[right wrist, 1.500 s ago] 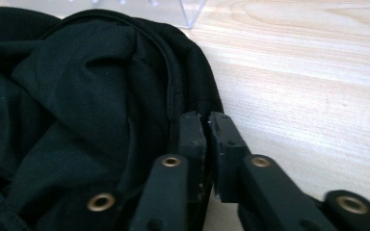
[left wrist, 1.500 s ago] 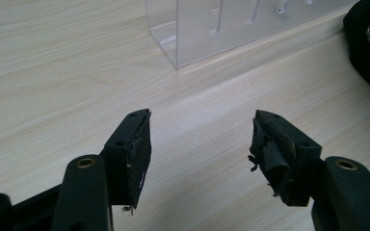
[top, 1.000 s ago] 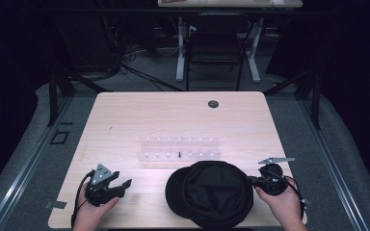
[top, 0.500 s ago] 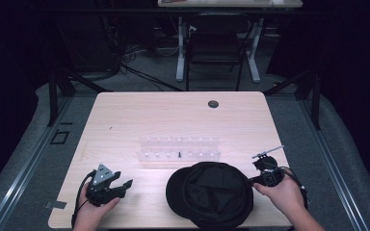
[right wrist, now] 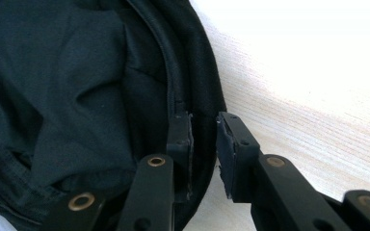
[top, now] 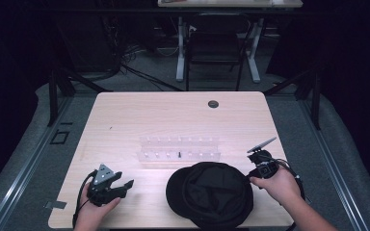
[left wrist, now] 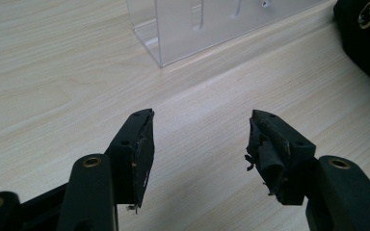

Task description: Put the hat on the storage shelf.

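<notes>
Table (top: 125, 120): pale wood-grain top, seen from above, with a small dark round grommet (top: 213, 104) set near its far edge at 12 o'clock. Black cap (top: 211, 192): laid inside-up on the near part of the table, at about 5 o'clock from the table's middle; its dark lining and curved rim are seen close in the right gripper view (right wrist: 77, 96). Clear plastic rack (top: 179, 149): a long, low transparent piece placed at the table's middle, at 12 o'clock from the cap and just apart from it; one corner is shown in the left gripper view (left wrist: 192, 29). Left gripper (top: 123, 185): held in a hand at the table's near-left corner, at 9 o'clock from the cap and well apart from it; jaws spread wide over bare wood, nothing between them (left wrist: 200, 139). Right gripper (top: 259, 156): held at 3 o'clock from the cap, at its rim; jaws have just been opening, the rim lies between the parted pads and is let go (right wrist: 204, 144).
</notes>
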`<state>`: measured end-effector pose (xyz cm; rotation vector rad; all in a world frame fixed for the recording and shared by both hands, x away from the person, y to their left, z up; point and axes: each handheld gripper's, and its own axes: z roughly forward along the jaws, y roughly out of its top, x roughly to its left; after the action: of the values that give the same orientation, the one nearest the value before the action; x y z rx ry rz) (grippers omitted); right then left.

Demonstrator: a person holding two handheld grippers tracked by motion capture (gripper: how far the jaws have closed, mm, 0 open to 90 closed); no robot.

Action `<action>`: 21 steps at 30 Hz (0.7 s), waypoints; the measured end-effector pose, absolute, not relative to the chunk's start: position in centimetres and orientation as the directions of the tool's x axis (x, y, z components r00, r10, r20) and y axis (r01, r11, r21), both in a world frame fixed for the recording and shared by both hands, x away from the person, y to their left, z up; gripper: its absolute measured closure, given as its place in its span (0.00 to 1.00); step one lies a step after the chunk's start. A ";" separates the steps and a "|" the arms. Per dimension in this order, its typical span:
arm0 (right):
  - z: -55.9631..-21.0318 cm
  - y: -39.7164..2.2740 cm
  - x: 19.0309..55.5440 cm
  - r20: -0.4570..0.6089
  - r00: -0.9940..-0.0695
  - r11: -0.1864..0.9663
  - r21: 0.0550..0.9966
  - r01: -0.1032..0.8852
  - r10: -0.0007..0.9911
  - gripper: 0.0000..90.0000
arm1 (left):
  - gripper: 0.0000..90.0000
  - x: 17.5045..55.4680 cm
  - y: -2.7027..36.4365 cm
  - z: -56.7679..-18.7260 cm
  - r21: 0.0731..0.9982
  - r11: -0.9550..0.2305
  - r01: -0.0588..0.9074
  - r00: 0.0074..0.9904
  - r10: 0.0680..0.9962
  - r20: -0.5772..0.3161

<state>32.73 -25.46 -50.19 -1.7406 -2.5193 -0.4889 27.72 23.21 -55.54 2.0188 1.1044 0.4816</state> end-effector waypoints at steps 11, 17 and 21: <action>-51.3 -25.6 33.9 0.234 -0.323 0.300 0.130 0.945 0.917 0.81 | 0.46 27.7 23.2 -55.6 0.770 -0.338 0.541 0.561 0.827 -0.032; -51.6 -25.7 34.5 0.251 -0.317 0.304 0.088 0.949 0.915 0.82 | 0.46 27.8 23.3 -55.7 0.769 -0.336 0.543 0.560 0.828 -0.034; -51.9 -25.6 34.8 0.261 -0.302 0.292 0.076 0.953 0.917 0.86 | 0.46 27.8 23.1 -55.7 0.769 -0.340 0.542 0.561 0.827 -0.030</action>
<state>34.76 -25.56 -51.94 -1.7456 -2.3857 -0.3244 27.76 23.13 -55.71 2.0333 1.0959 0.4766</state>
